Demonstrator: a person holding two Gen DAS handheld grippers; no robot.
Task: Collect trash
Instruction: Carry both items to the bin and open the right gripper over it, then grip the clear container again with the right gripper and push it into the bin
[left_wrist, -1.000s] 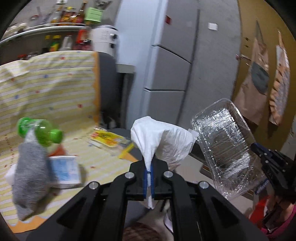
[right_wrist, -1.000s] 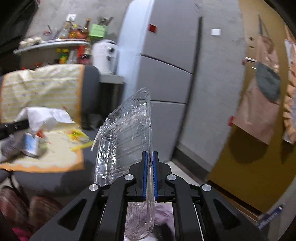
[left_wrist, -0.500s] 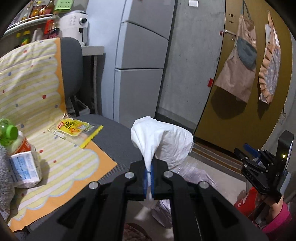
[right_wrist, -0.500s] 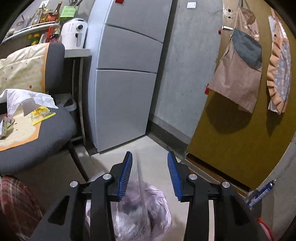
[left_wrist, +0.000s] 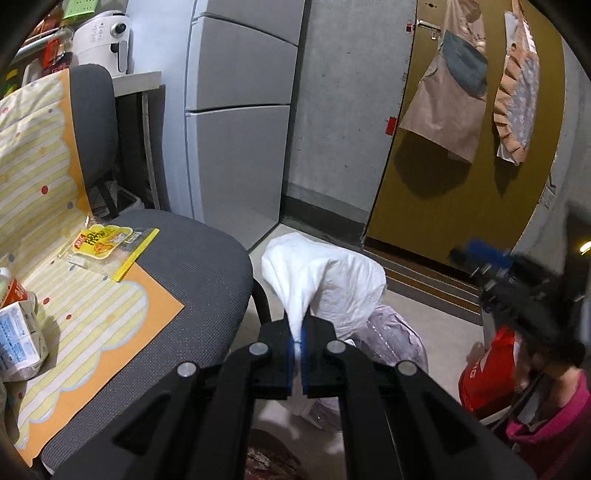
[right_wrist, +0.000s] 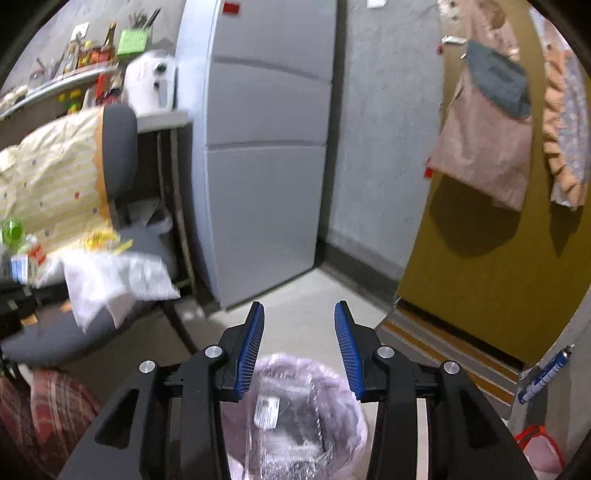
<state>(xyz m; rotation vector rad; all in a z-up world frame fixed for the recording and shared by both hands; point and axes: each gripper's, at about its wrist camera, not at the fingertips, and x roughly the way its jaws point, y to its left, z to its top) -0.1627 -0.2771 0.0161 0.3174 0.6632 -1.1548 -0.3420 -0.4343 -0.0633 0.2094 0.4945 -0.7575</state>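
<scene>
My left gripper (left_wrist: 297, 332) is shut on a crumpled white tissue (left_wrist: 325, 280), held up beside the chair seat and over the near edge of a pale pink trash bag (left_wrist: 399, 339) on the floor. My right gripper (right_wrist: 299, 332) is open with nothing between its blue pads, right above the bag's mouth (right_wrist: 332, 373). A clear plastic container (right_wrist: 280, 424) lies inside the bag. The right wrist view shows the tissue (right_wrist: 110, 280) blurred at the left. On the chair lie a yellow snack wrapper (left_wrist: 103, 240) and a small milk carton (left_wrist: 18, 339).
A grey office chair (left_wrist: 207, 266) with a striped yellow cloth stands left of the bag. Behind it rises a grey fridge (left_wrist: 236, 110), with a mustard door (left_wrist: 461, 184) to the right. A red bag (left_wrist: 487, 373) and a person's pink sleeve (left_wrist: 546, 424) sit at the right.
The right gripper opened and let the clear container fall into the trash bag. Both grippers dropped lower, and the left one carried the tissue away from the chair toward the bag.
</scene>
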